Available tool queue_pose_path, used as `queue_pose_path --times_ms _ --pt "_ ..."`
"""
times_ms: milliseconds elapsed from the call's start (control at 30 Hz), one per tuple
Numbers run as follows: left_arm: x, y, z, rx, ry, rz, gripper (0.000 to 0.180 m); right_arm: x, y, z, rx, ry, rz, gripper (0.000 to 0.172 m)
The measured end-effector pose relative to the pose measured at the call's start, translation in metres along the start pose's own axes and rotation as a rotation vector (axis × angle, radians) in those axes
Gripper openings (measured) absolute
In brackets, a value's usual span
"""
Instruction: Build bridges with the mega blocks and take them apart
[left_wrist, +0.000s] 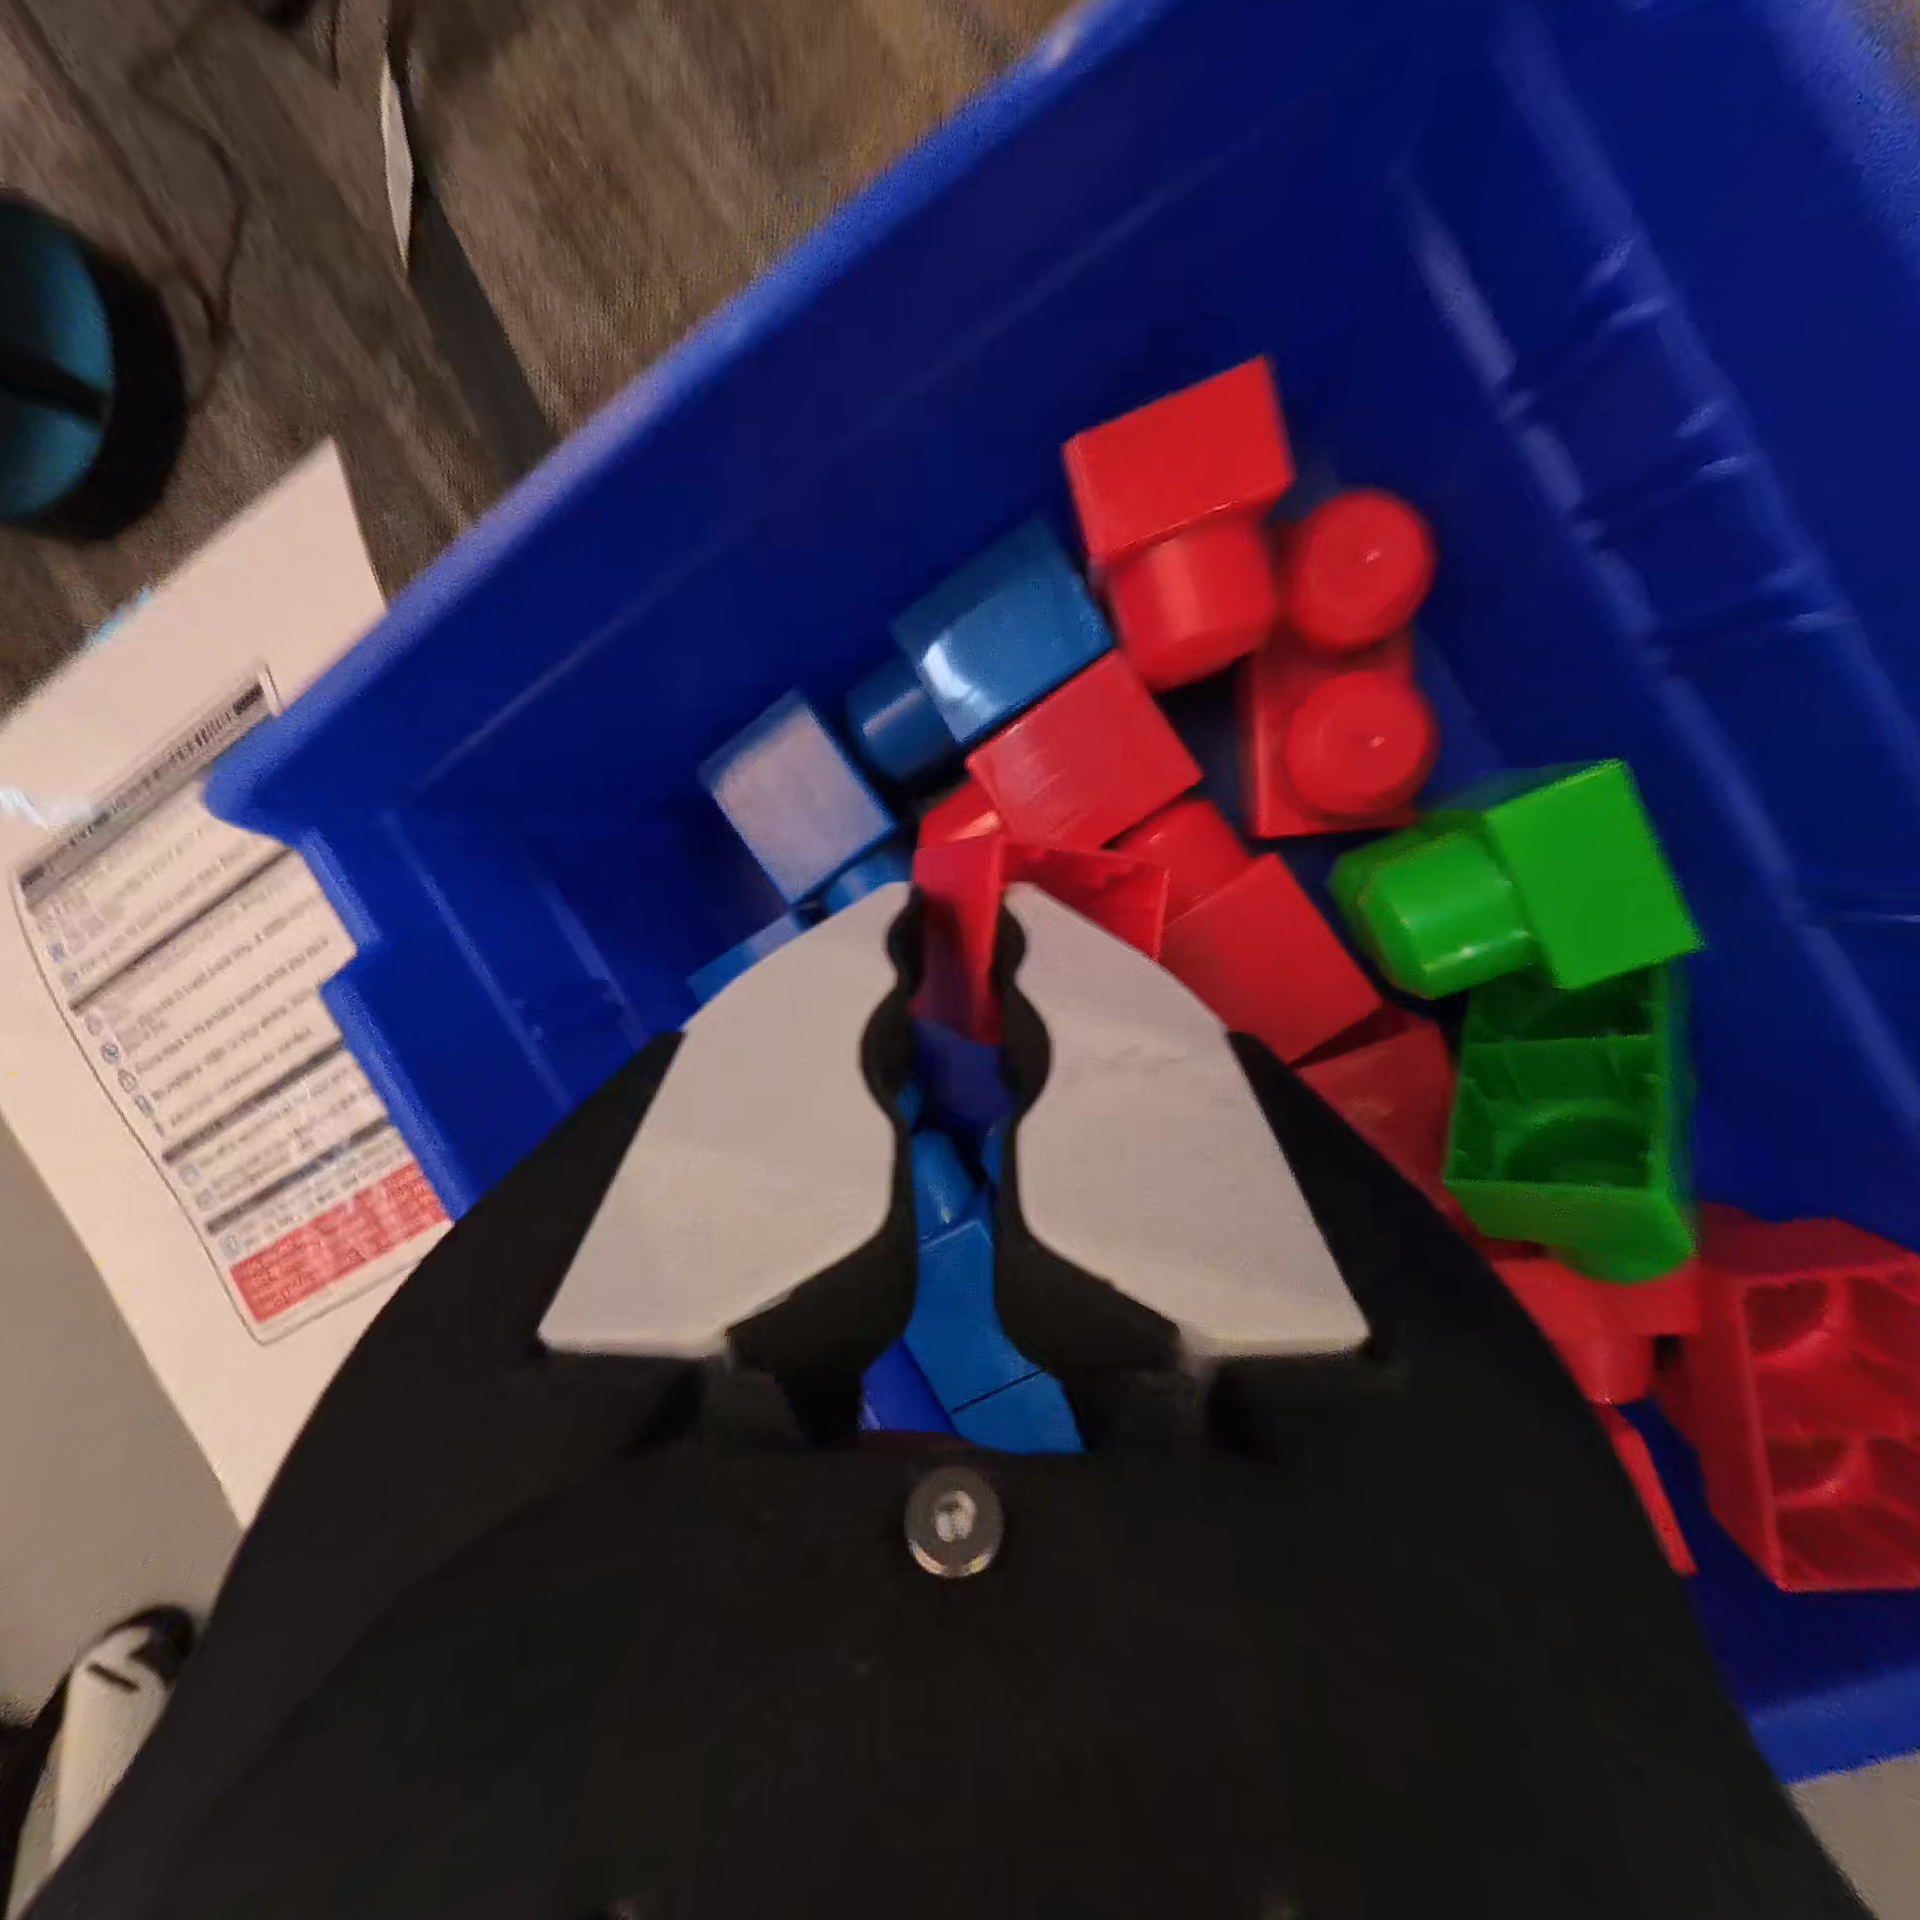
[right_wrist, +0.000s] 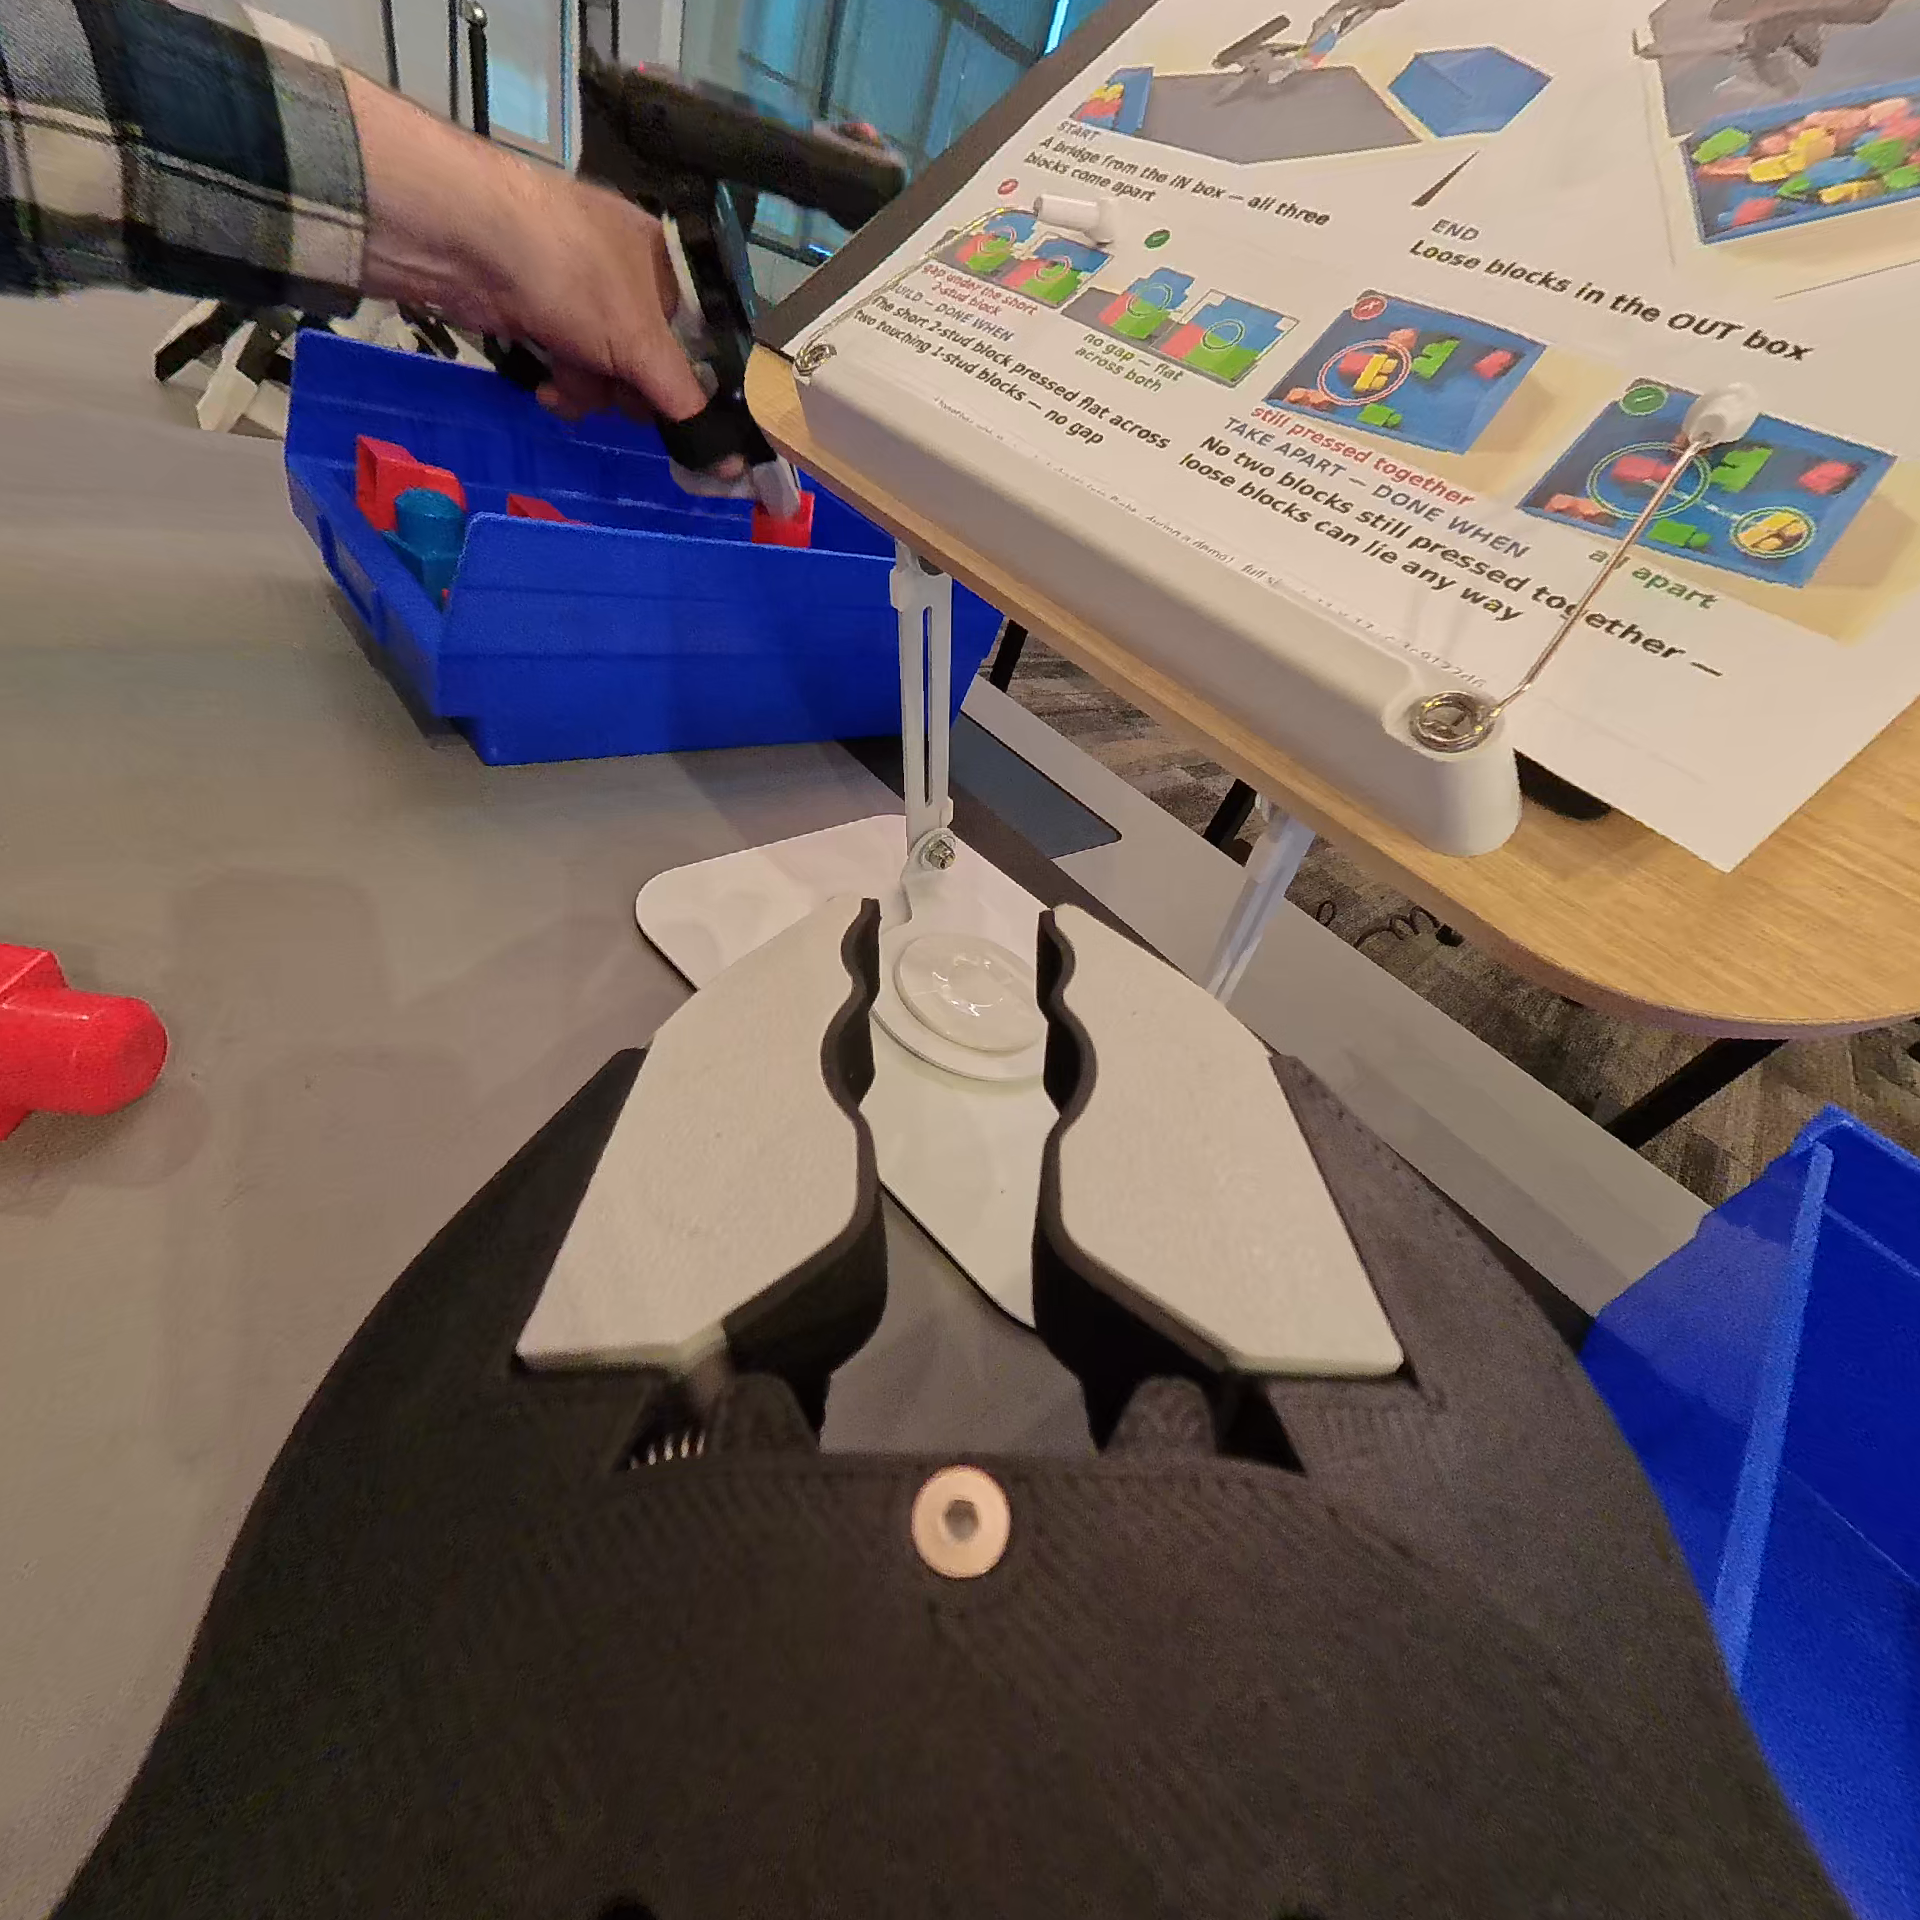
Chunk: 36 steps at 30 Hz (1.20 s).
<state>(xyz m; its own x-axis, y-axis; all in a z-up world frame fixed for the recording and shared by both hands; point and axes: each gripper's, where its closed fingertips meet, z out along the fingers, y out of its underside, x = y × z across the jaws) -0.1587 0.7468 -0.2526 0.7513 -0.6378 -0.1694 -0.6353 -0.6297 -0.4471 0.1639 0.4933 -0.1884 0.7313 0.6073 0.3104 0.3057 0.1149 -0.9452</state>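
Observation:
My left gripper (left_wrist: 958, 904) reaches into a blue bin (left_wrist: 727, 499) of loose mega blocks, and its pads are pressed on the thin wall of a red block (left_wrist: 956, 940). The right wrist view shows the same gripper (right_wrist: 774, 488) at that bin (right_wrist: 644, 644), with the red block (right_wrist: 781, 522) at its tips. Other red (left_wrist: 1174, 468), blue (left_wrist: 997, 634) and green blocks (left_wrist: 1538, 883) lie around it. My right gripper (right_wrist: 958, 925) is open and empty over the table. A red block (right_wrist: 62, 1029) lies on the table to its left.
A white stand base (right_wrist: 748, 883) lies just past my right fingertips and carries a tilted board with an instruction sheet (right_wrist: 1351, 364). A second blue bin (right_wrist: 1808, 1351) is at the right. A person's hand (right_wrist: 520, 270) holds the left gripper. One gripper's finger ends stand about 40 cm off the other's.

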Motion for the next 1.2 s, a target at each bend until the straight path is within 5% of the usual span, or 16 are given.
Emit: queue_pose_path --times_ms 400,600,767,900,1033,1200 --pt "0.009 0.011 -0.025 0.063 -0.027 0.125 0.001 -0.001 0.001 0.000 -0.002 -0.001 -0.003 0.029" --pt "0.026 -0.009 -0.059 0.180 -0.087 0.252 0.000 -0.001 0.000 0.000 0.000 -0.008 -0.001 0.028" --pt "0.108 -0.017 -0.139 0.433 0.078 0.420 0.001 0.000 -0.001 0.000 0.003 -0.008 0.003 0.028" --pt "0.204 0.013 -0.180 0.557 0.110 0.707 0.001 -0.002 0.000 0.000 0.000 -0.011 -0.002 0.028" --pt "0.292 0.065 -0.176 0.621 0.096 1.086 0.001 -0.002 0.000 0.000 -0.001 -0.009 -0.010 0.028" --pt "0.328 0.102 -0.142 0.615 0.182 1.205 0.001 -0.002 0.001 0.000 -0.003 -0.009 -0.011 0.028"
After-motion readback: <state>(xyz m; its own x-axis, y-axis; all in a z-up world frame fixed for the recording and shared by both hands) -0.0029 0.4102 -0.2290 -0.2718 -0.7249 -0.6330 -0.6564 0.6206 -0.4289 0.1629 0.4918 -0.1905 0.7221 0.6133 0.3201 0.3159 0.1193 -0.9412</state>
